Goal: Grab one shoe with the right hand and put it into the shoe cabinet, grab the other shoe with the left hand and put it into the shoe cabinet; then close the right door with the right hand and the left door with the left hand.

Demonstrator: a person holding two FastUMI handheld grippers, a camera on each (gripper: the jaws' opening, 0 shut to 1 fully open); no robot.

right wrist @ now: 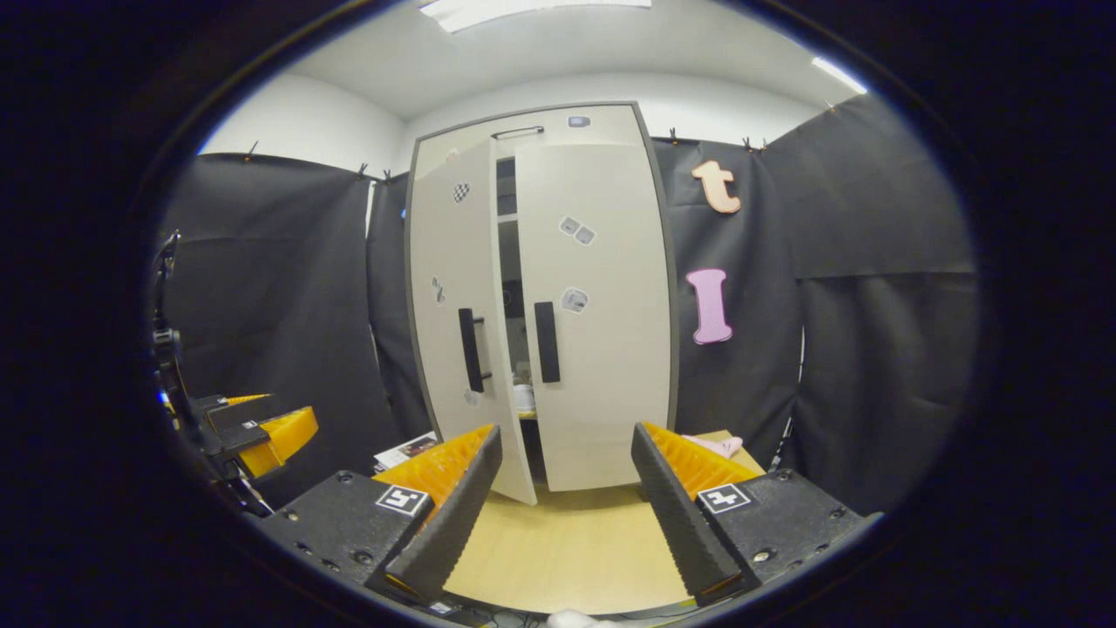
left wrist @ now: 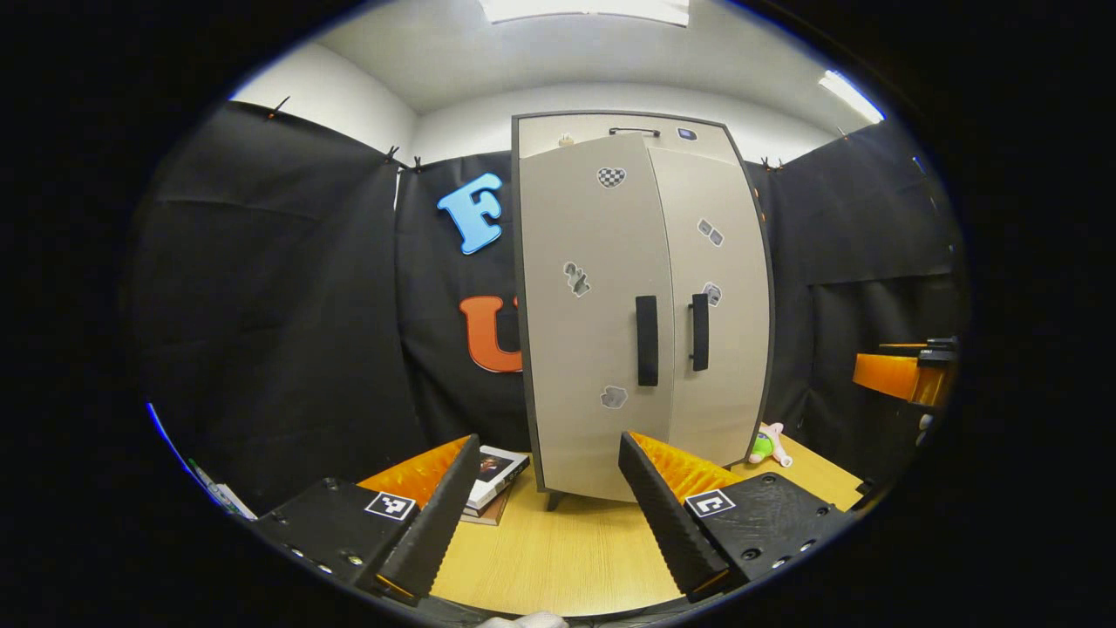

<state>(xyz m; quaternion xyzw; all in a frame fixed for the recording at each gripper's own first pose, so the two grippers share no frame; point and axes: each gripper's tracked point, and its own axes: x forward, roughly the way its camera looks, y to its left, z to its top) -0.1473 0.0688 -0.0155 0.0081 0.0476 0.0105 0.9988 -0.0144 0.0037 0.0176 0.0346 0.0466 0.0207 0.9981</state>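
Before the shoe cabinet [left wrist: 641,305], both claws spread.

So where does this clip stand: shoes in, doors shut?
Done: a pale shoe shows inside the shoe cabinet through the gap, and the right door looks shut. In hand: nothing; the left claw and right claw are open. Left: the left door is ajar.

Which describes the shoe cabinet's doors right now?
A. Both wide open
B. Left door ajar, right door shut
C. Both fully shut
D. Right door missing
B: in the right gripper view the left door stands ajar, a dark gap showing beside the shut right door of the shoe cabinet.
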